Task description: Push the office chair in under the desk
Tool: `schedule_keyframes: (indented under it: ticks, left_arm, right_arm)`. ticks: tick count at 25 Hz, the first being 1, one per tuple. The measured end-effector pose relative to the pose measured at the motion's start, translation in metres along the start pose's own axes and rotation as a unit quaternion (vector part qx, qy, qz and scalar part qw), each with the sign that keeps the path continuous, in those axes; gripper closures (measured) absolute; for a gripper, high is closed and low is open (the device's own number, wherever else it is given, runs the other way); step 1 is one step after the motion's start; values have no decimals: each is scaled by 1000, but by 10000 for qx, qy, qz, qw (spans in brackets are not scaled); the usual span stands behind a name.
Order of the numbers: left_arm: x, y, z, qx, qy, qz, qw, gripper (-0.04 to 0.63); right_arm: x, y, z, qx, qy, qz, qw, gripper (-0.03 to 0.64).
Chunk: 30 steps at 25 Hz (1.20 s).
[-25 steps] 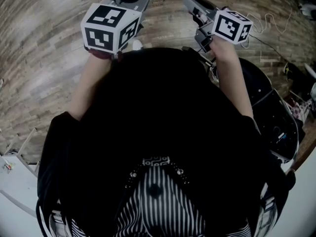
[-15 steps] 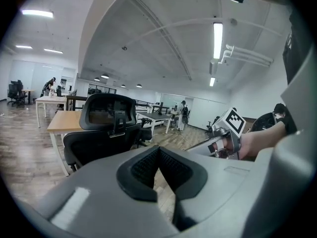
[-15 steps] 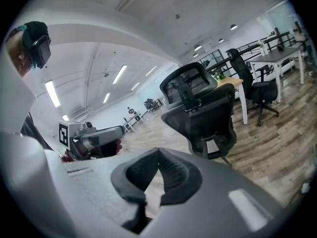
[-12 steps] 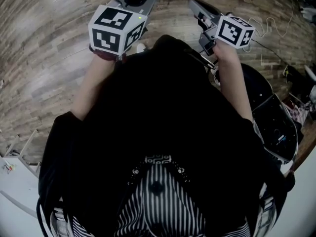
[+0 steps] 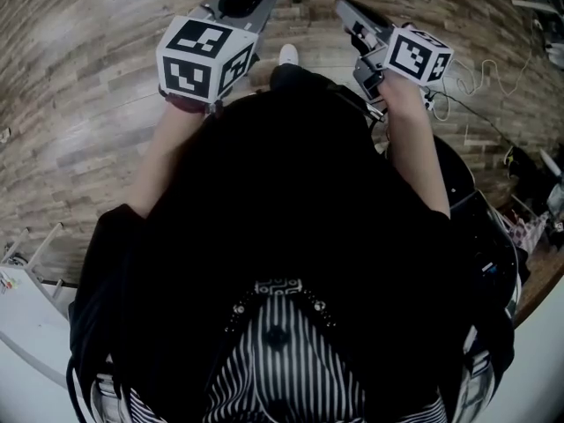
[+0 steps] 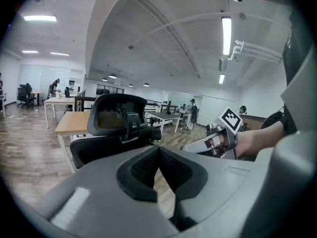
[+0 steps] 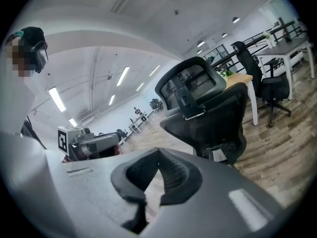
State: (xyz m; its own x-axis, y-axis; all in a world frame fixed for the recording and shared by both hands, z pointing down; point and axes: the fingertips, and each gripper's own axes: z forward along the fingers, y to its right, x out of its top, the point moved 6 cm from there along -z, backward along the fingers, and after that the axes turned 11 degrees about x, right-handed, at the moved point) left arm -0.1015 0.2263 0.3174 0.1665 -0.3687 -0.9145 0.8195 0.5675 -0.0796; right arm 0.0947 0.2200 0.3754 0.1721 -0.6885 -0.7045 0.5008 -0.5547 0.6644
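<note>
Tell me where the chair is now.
The chair stands left of centre in the left gripper view, its back toward the camera, with the desk behind it.

In the left gripper view, the left gripper's (image 6: 159, 152) own grey body hides the seat and base of the office chair (image 6: 116, 118). The chair's back covers part of the desk (image 6: 73, 122). The far figures (image 6: 190, 114) are too small to make out. In the head view, the chair is only a dark sliver cut off by the top edge. The person's dark top (image 5: 291, 218) blocks the floor beneath. I can't tell whether either gripper touches the chair.
</note>
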Motion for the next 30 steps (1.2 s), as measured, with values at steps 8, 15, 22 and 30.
schedule_keyframes:
  ticks: [8,15,22,30]
  left_arm:
    - [43,-17,82,158,-57,-13,9999,594]
    - [69,-18,128,190,-112,2,9998,594]
    - [78,-24,136,397,-14,-57,9992,594]
    - [85,-30,162,587,44,-106,9982,594]
  right_arm:
    - [71,68,19,240,-305,-59,9992,617]
    - [108,107,25,384,-334,39,9987,617]
    - [121,111,24,467,-301,-102,9984,617]
    - [142,133,23,553,-222,-181,9981,617]
